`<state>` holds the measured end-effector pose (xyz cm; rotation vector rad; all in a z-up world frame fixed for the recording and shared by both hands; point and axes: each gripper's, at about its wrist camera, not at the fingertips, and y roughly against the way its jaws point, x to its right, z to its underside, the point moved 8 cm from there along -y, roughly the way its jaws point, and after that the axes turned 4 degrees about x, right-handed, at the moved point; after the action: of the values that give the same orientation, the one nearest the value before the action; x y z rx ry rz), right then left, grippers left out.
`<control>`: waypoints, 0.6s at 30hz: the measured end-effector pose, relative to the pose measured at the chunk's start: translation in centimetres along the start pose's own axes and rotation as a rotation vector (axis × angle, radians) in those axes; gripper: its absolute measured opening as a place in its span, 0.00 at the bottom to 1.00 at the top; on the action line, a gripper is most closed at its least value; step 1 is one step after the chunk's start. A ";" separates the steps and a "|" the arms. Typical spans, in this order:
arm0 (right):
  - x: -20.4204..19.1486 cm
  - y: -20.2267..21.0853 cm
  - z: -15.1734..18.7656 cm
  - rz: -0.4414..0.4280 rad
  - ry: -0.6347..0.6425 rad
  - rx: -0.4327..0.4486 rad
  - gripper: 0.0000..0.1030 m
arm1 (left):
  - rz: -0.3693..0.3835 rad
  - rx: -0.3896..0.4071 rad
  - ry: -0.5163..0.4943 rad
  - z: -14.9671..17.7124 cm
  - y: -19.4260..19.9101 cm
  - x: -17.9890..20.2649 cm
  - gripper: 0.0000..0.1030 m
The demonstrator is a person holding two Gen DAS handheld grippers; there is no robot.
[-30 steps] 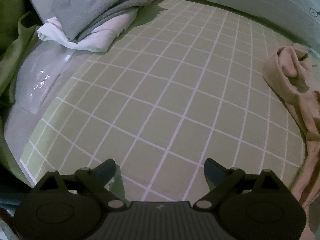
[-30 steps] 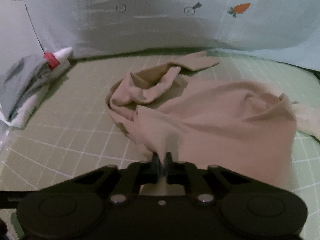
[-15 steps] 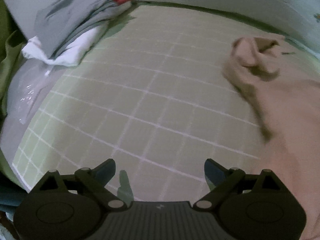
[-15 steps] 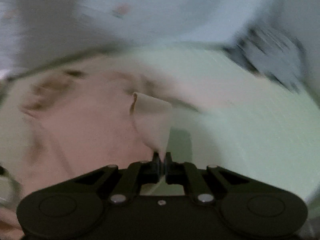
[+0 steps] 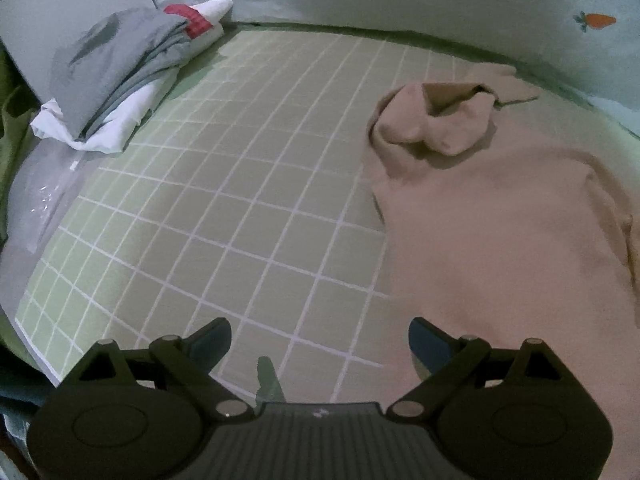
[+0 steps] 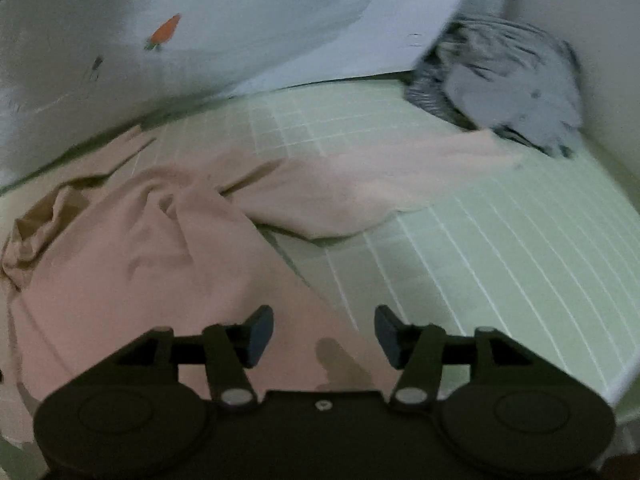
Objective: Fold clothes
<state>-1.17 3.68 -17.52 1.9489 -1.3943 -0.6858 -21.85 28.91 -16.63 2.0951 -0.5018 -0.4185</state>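
Clearly soft and limp, the beige garment [image 5: 500, 240] sprawls lower right; pinch a hem edge. Left tool [image 5: 320, 340] and right tool [image 6: 324, 334] gape wide, empty.

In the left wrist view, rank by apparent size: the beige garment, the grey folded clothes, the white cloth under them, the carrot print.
1. Beige garment, though it lies nearest the camera.
2. Grey folded clothes.
3. White cloth, partly covered, so unsure.
4. Carrot print.

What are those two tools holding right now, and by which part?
Nothing. The left tool is open over the checked mat, beside the pink top. The right tool is open above that top, gripping none of it.
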 end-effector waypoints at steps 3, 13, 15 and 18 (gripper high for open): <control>0.0 -2.2 0.3 -0.060 0.031 -0.071 0.53 | -0.006 0.003 0.025 -0.3 0.4 0.3 0.92; 1.6 -2.3 0.7 -0.107 0.154 -0.106 0.00 | -0.023 0.037 0.057 -3.1 0.5 1.5 0.92; 2.7 -2.0 0.6 -0.097 0.119 -0.119 0.01 | -0.026 0.046 0.064 -4.0 0.4 1.4 0.92; 3.6 -1.7 -0.4 -0.072 0.085 -0.104 0.06 | -0.016 0.058 0.062 -5.9 -0.5 1.7 0.92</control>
<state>1.26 0.73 -18.71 1.9313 -1.2188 -0.6866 -17.48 32.49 -14.14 2.1624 -0.4655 -0.3508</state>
